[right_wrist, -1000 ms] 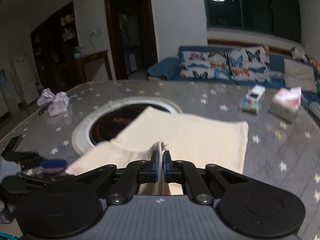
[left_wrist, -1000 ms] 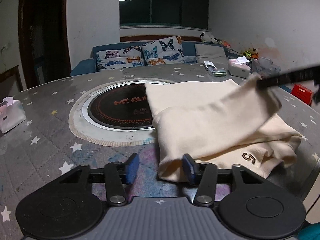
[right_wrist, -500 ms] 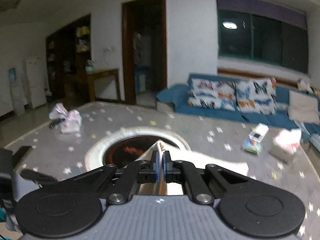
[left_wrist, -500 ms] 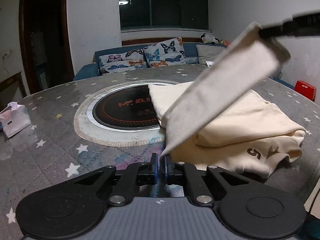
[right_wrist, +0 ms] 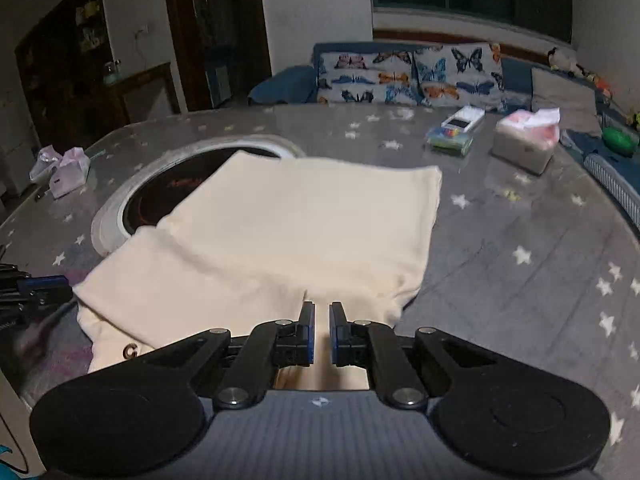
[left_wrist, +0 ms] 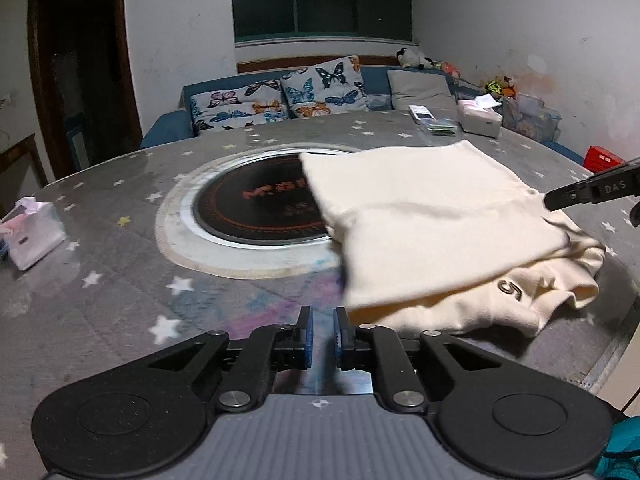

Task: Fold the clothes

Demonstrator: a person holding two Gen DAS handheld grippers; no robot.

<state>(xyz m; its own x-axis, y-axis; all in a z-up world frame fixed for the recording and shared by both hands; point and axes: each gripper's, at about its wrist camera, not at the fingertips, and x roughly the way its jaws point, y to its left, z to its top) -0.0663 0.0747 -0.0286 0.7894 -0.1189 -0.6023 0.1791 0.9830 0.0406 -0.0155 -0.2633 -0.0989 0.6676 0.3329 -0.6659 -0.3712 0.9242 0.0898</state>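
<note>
The cream folded garment [left_wrist: 440, 216] is lying at two o'clock from the left gripper [left_wrist: 321, 332] — its jaws just opening, empty; the right gripper [right_wrist: 322, 332], narrowly apart, is hovering nearer.

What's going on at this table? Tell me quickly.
A person is folding a cream garment on the star-patterned table with two handheld grippers. The garment lies doubled over, partly covering the round cooktop. The left gripper sits at its near corner, jaws just opened, nothing between them. The right gripper, over the opposite edge, has also just eased its jaws apart, with fabric showing in the gap.
</note>
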